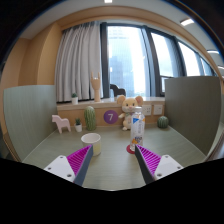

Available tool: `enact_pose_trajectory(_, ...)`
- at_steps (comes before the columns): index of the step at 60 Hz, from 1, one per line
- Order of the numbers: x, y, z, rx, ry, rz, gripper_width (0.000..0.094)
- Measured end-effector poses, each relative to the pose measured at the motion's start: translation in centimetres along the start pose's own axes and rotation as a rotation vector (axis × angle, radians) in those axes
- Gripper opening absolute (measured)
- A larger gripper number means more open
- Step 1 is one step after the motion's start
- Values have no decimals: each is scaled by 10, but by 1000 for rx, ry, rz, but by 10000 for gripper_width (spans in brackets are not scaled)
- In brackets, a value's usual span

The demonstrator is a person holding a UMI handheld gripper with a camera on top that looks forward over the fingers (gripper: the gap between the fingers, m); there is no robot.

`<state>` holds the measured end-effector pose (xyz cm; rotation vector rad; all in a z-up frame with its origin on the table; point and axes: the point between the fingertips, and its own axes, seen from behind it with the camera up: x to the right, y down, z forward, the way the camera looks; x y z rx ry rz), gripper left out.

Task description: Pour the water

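- Large window (128, 60) with dark frames fills the back of the scene; pale grey curtain (78, 60) hangs over its left part.
- Grey-green tabletop (112, 160) spreads ahead of the gripper, fenced left and right by upright grey-green partition panels (192, 100).
- Gripper (113, 161) at the bottom of the view: two fingers with magenta ribbed pads (77, 158), spread wide apart, nothing held between them, only bare table in the gap.
- Clear plastic water bottle with a white label (137, 124) stands upright on the table, beyond the right finger and a bit toward the middle, not touching it.
- Small white cup (88, 142) stands on the table beyond the left finger, near its tip, apart from the bottle.
- Beige plush teddy bear (128, 108) sits at the back, right behind the bottle.
- Green cactus-shaped figure (90, 117) stands behind the cup, near the window sill.
- Round purple disc with a white mark (110, 117) sits between the cactus and the bear.
- Small white animal figurine (62, 123) stands at the left, near the left panel.
- Small green rounded object (163, 122) sits at the right of the bottle, by the right panel; cannot tell what it is.
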<state>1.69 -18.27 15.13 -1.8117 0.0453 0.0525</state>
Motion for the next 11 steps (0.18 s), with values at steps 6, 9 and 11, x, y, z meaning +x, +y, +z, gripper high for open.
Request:
enact_pose_trajectory(6, 0, -5, -9, 13, 9, -11, 857)
enact_pose_trajectory(9, -1, -7, -12, 19, 8, -11, 856)
enact_pose_trajectory(11, -1, -8, -15, 20, 6, -9, 857)
